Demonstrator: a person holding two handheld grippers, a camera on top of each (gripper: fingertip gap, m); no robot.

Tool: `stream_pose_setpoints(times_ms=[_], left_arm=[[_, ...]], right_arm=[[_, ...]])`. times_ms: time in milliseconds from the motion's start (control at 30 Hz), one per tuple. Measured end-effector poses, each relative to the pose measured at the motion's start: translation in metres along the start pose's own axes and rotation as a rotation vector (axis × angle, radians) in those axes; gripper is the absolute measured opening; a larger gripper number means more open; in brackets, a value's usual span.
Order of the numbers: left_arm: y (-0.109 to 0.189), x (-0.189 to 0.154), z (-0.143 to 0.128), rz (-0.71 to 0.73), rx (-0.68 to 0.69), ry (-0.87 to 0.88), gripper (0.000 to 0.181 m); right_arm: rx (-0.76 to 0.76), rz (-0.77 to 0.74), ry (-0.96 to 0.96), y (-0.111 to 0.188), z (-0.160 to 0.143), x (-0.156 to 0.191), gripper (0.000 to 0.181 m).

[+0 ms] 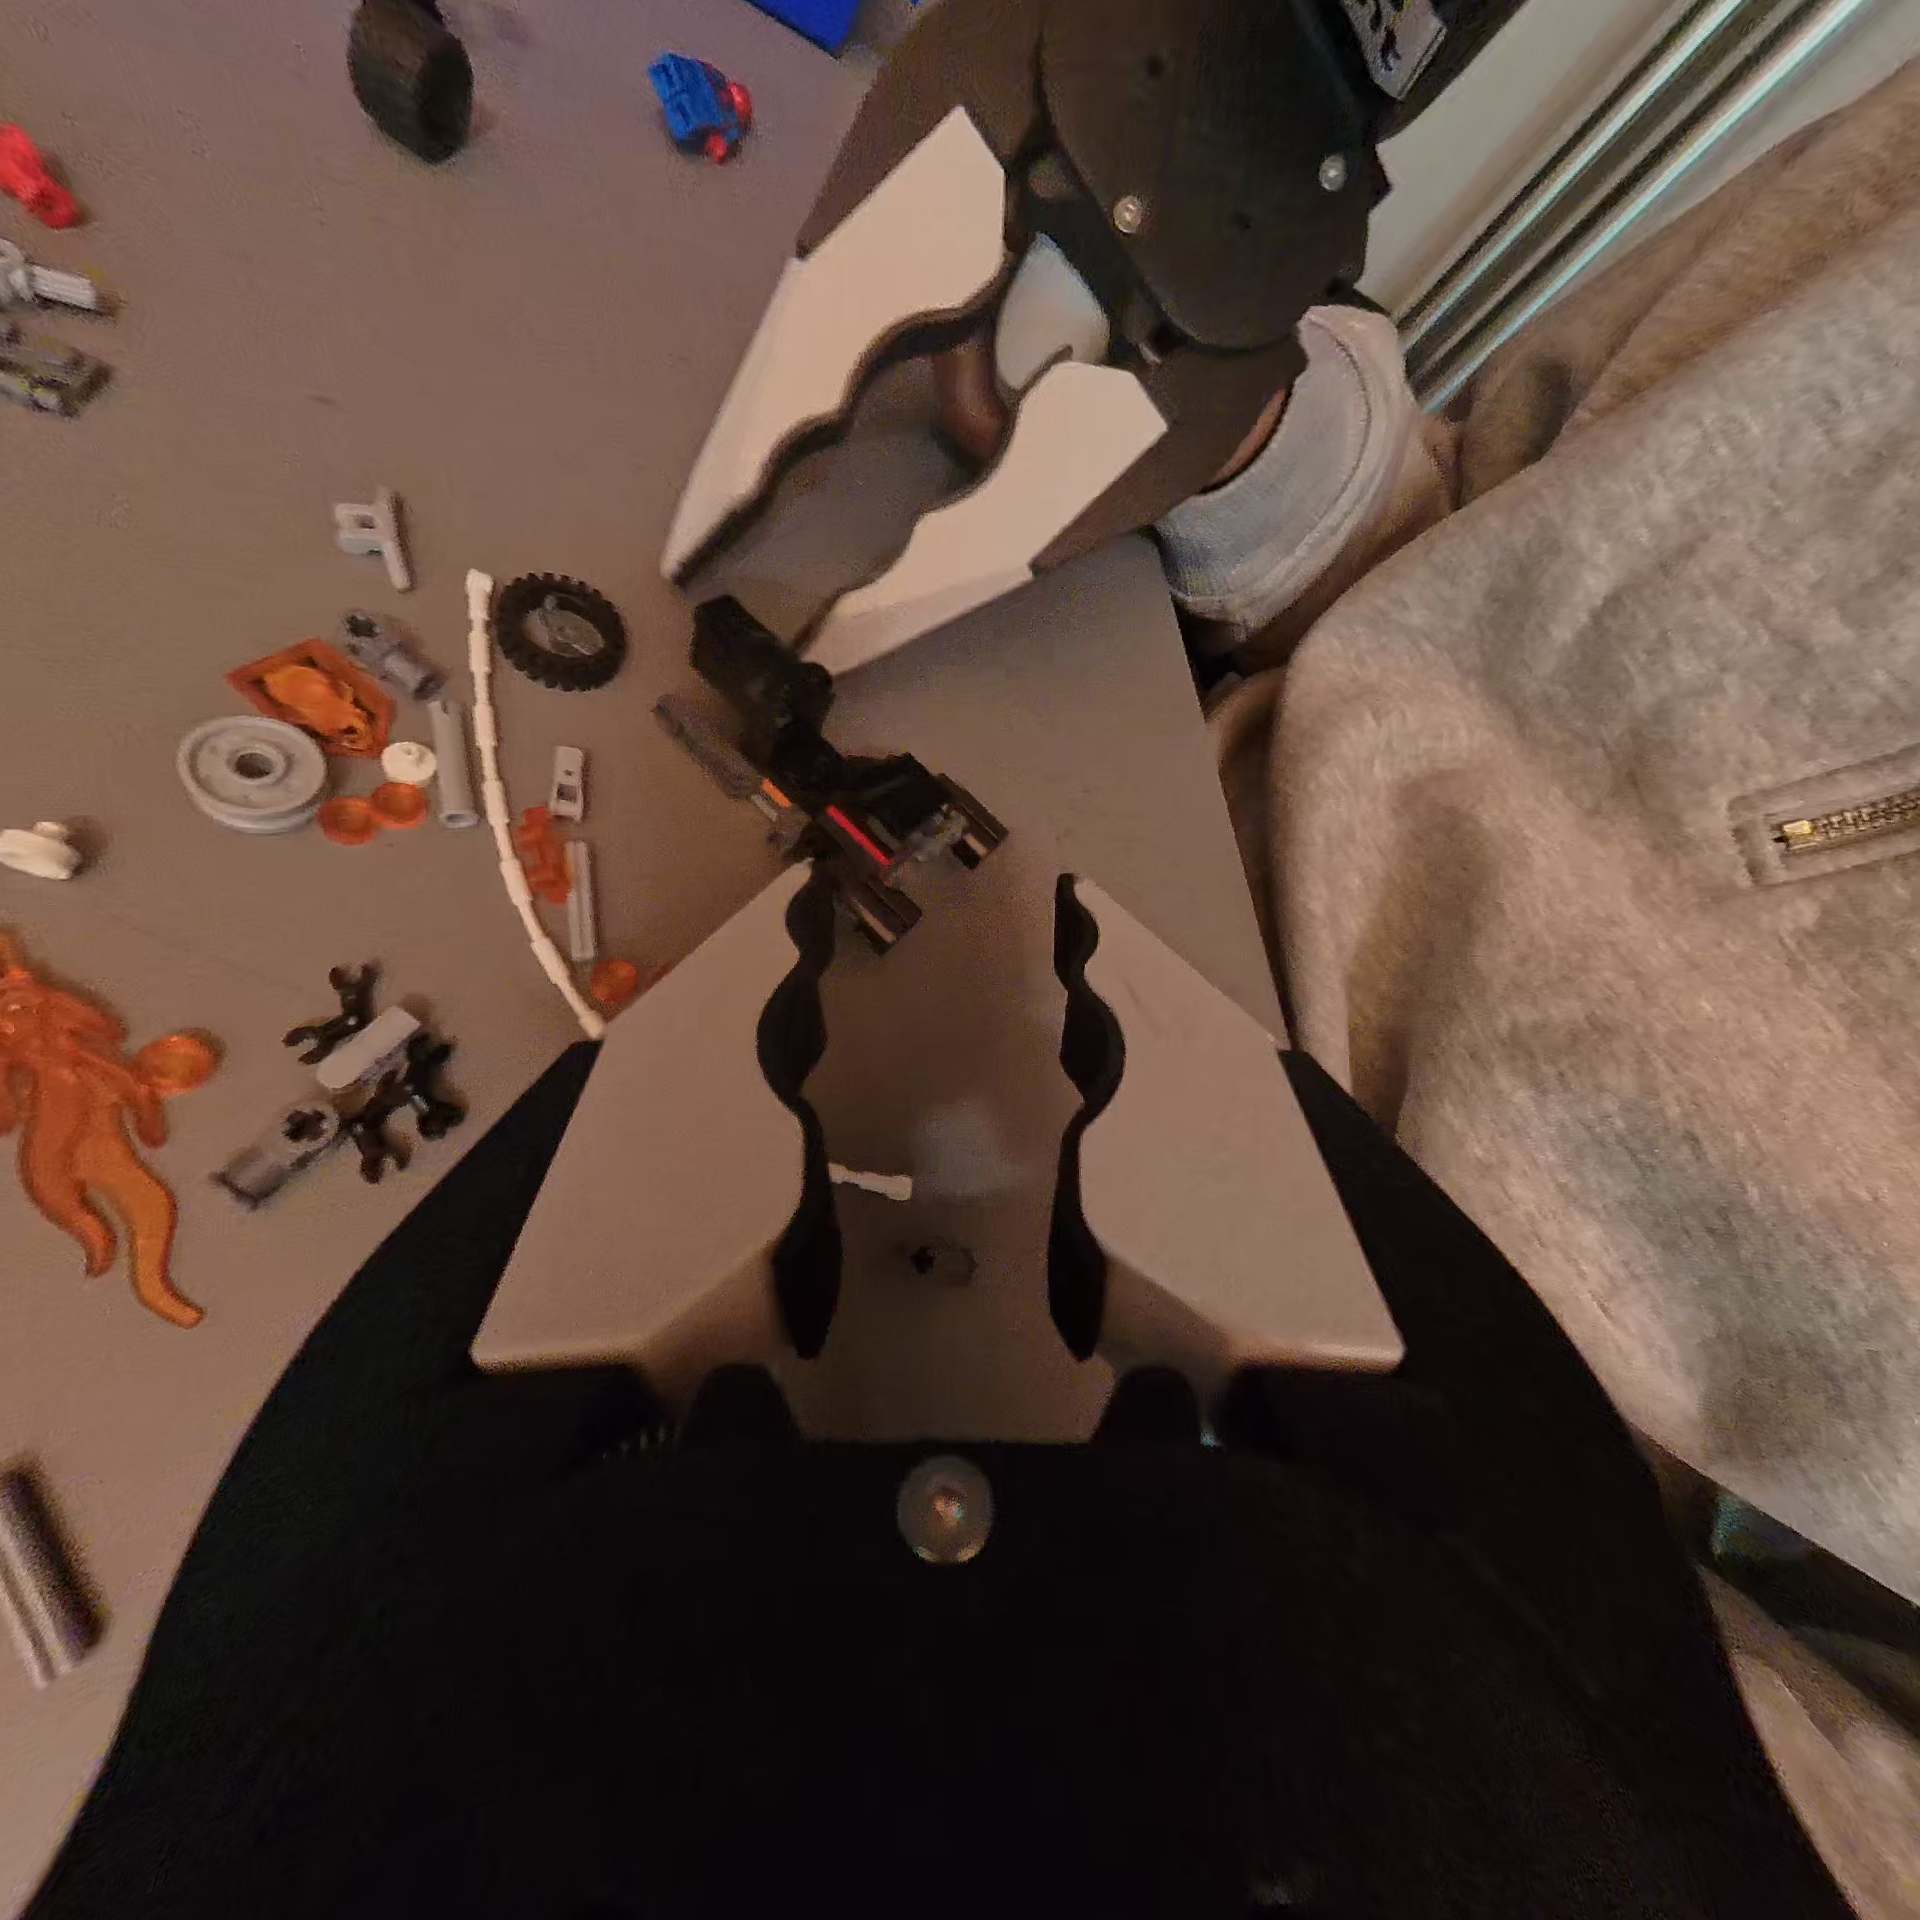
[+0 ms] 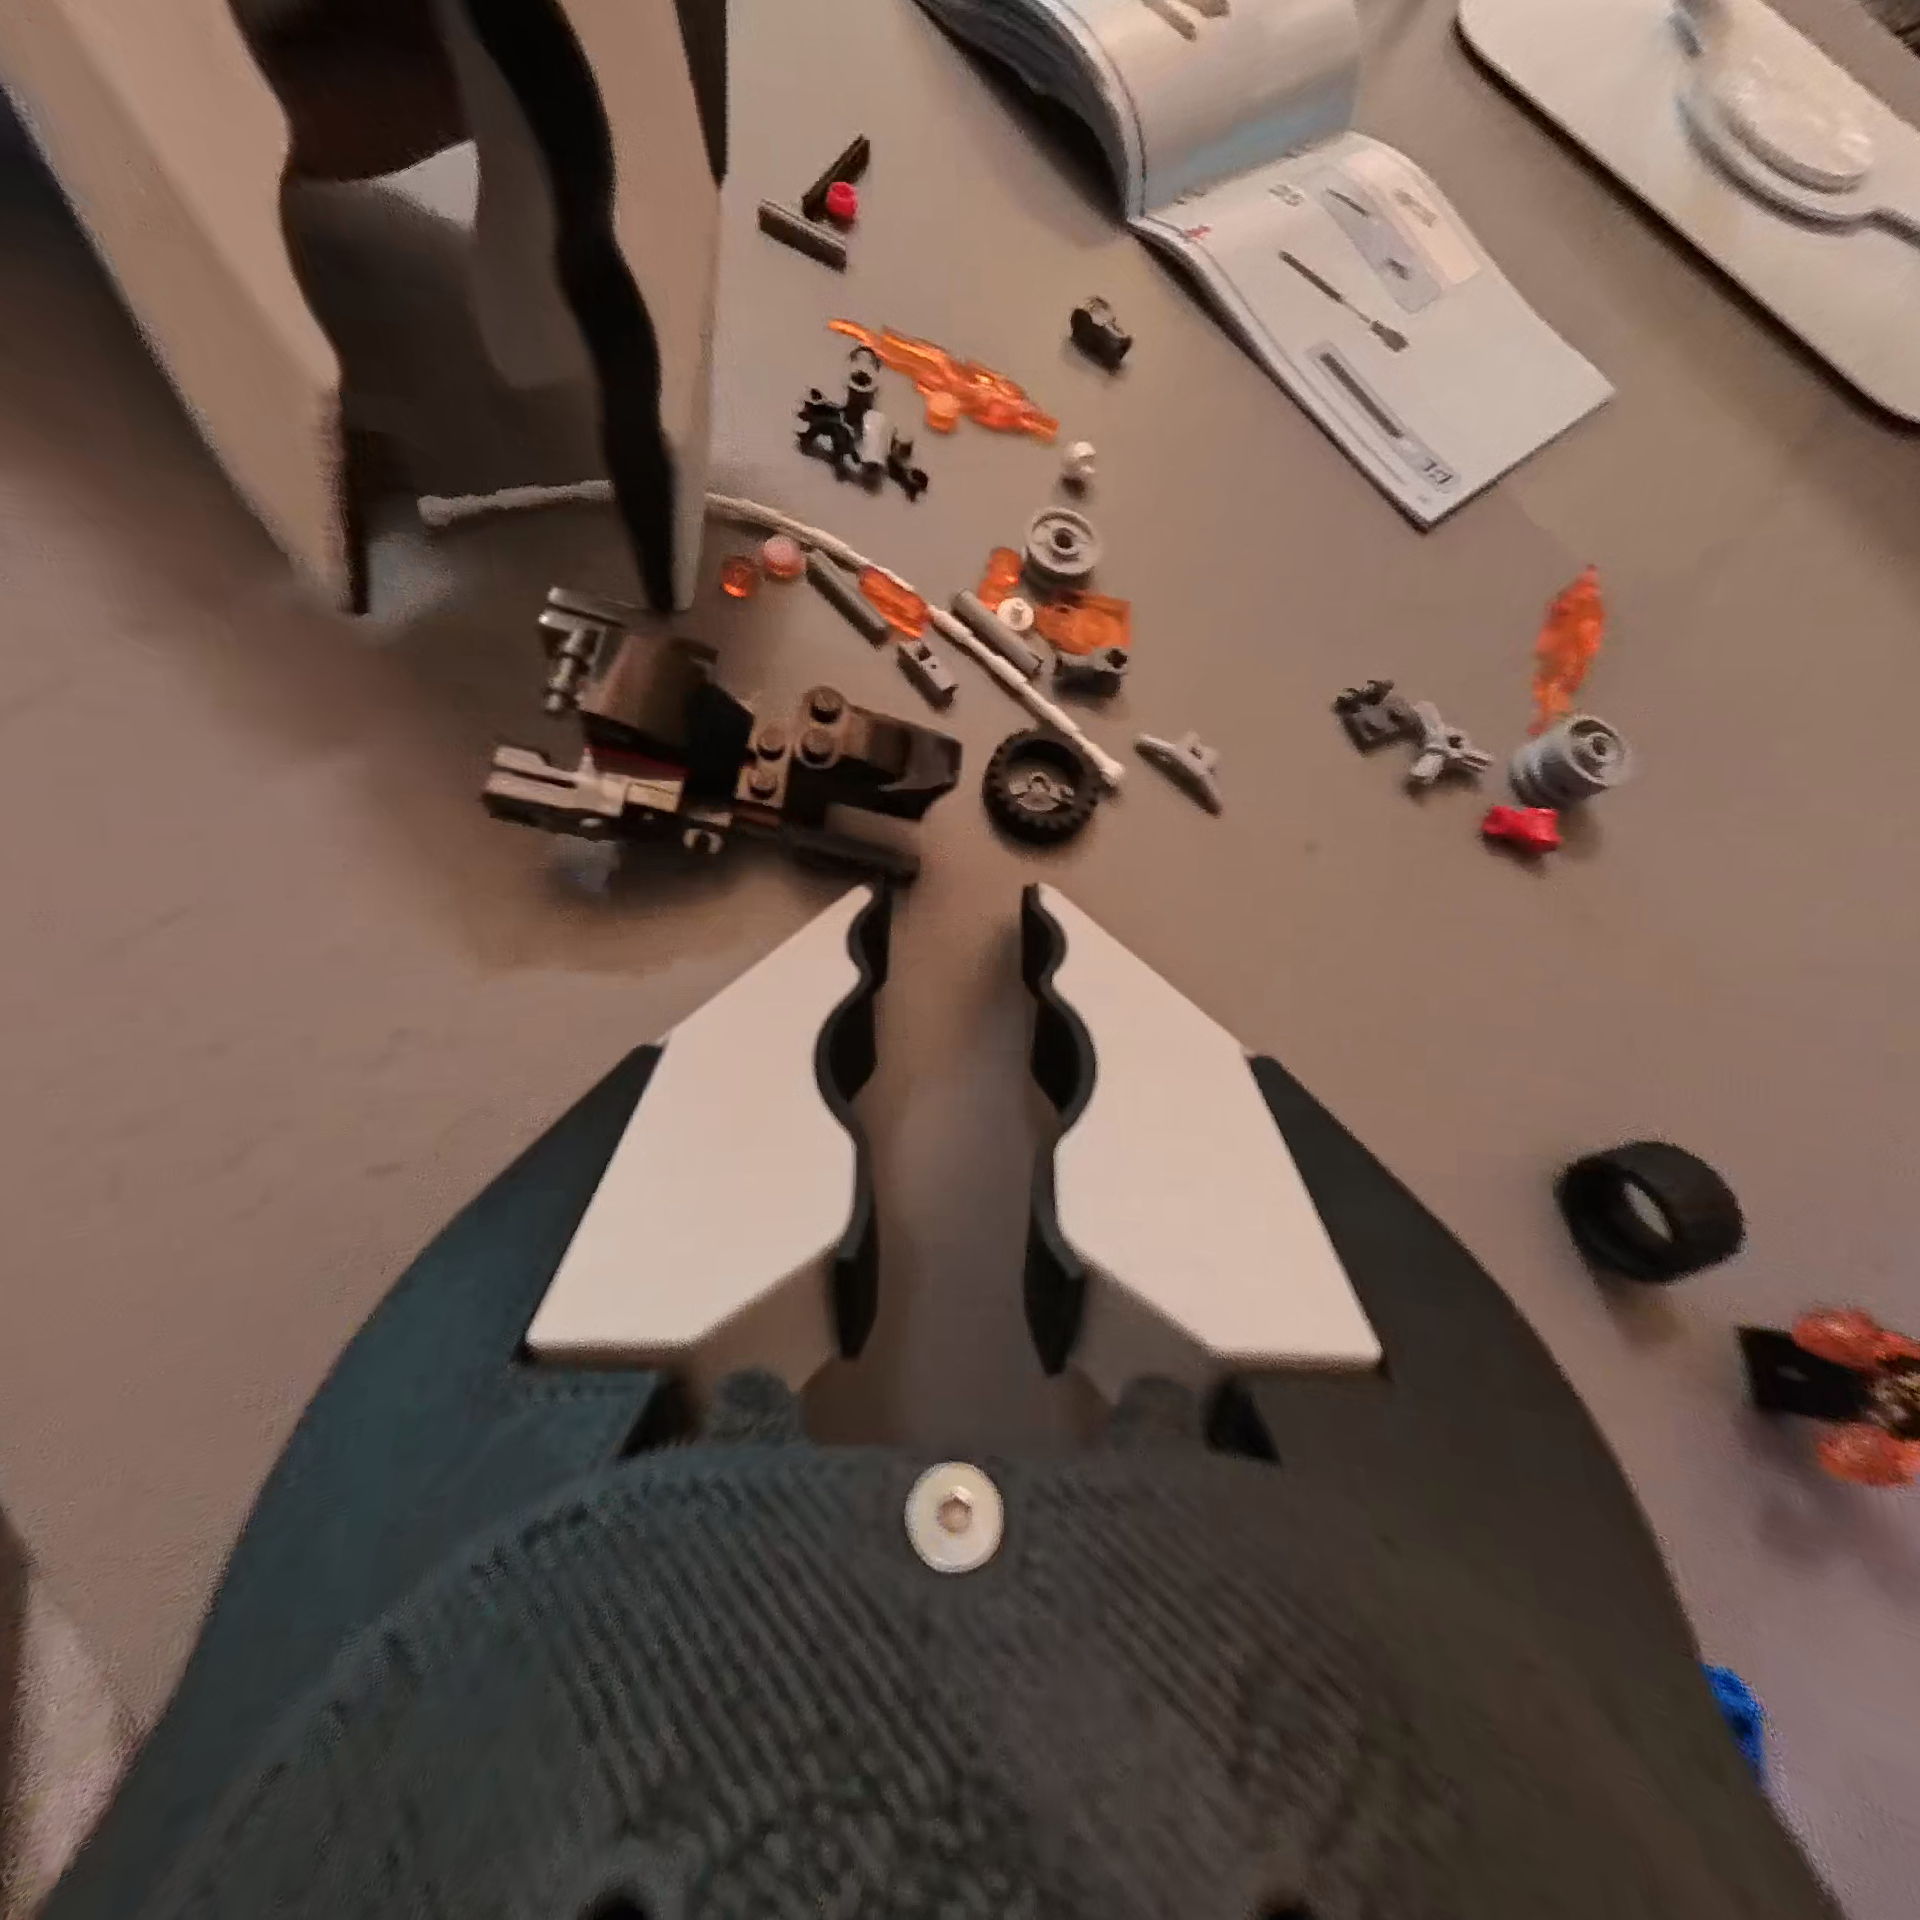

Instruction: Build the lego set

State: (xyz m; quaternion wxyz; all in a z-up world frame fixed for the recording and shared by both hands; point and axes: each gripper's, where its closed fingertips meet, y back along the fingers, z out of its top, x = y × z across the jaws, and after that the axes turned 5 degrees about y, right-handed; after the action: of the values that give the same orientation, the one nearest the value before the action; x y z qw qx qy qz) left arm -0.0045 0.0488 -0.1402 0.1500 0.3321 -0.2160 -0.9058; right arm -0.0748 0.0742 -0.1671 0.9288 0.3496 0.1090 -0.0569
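Grey table (image 2: pixel 312 1039) fills both views, with lego bits spread all over it. Going from left to right in your right wrist view, you first see your left gripper (image 2: pixel 520 613) standing tall at the top left. Its jaws are spread and hold nothing. Just below it lies the half-built black model (image 2: pixel 717 769), flat on the table, close to the tips of both grippers. It is mostly black, with grey parts at one end, a thin red stripe and a few round studs on top.

Next to it sits a small black wheel (image 2: pixel 1034 795), then a long white bendy piece (image 2: pixel 997 665), orange see-through flame pieces (image 2: pixel 956 390), a grey wheel hub (image 2: pixel 1062 545) and a red piece (image 2: pixel 1522 828). Far right you have a fat black tyre (image 2: pixel 1650 1210). Up top lies the open instruction booklet (image 2: pixel 1382 312).

Your right gripper (image 2: pixel 956 899) is empty too, its jaws a little apart.

I think you are only partway done. The body is started, but no wheels or flames are on it yet, and many loose pieces still wait.
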Motion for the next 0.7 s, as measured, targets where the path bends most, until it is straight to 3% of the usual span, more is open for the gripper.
stream_pose_setpoints(times_ms=[267, 700], left_arm=[[-0.01, -0.004, -0.003, -0.009, 0.035, -0.015, 0.039], [-0.021, 0.009, -0.003, 0.072, 0.049, -0.024, 0.041]], right_arm=[[-0.025, -0.007, -0.034, 0.005, 0.0, -0.007, 0.024], [-0.091, 0.11, -0.152, 0.01, 0.006, -0.006, 0.023]])
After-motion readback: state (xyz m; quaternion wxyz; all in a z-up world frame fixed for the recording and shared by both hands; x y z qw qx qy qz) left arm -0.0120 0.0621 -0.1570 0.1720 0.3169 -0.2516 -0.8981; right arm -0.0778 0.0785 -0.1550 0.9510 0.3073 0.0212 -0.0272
